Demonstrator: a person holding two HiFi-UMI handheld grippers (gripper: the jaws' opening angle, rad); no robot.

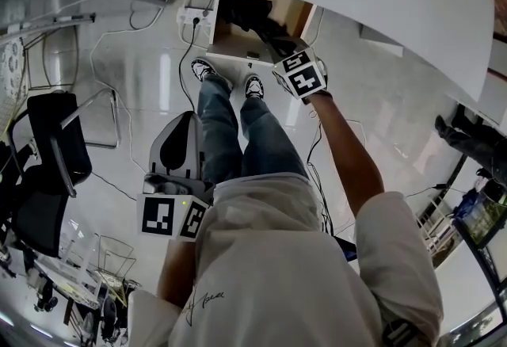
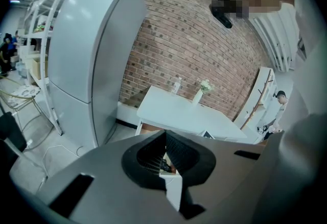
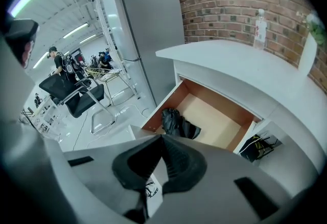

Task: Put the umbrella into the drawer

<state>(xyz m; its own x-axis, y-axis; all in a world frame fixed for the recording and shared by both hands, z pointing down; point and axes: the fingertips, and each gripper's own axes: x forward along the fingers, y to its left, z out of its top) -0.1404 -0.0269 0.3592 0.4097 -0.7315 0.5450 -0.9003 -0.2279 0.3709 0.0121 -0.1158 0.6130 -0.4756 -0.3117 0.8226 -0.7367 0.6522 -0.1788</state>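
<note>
Umbrella (image 3: pixel 179 125) inside drawer (image 3: pixel 217 115) | just beyond right gripper (image 3: pixel 161 154), jaws together | left gripper (image 2: pixel 166 152) jaws together

left tongs (image 2: pixel 165 137) — jaws together, empty, held close in | right tongs (image 3: pixel 160 140) — jaws together, empty, reached far forward

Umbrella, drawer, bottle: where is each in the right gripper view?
umbrella (image 3: pixel 176 123): right gripper view, its black cloth.
drawer (image 3: pixel 217 118): right gripper view, bare bottom.
bottle (image 3: pixel 260 23): right gripper view, its body.
</note>
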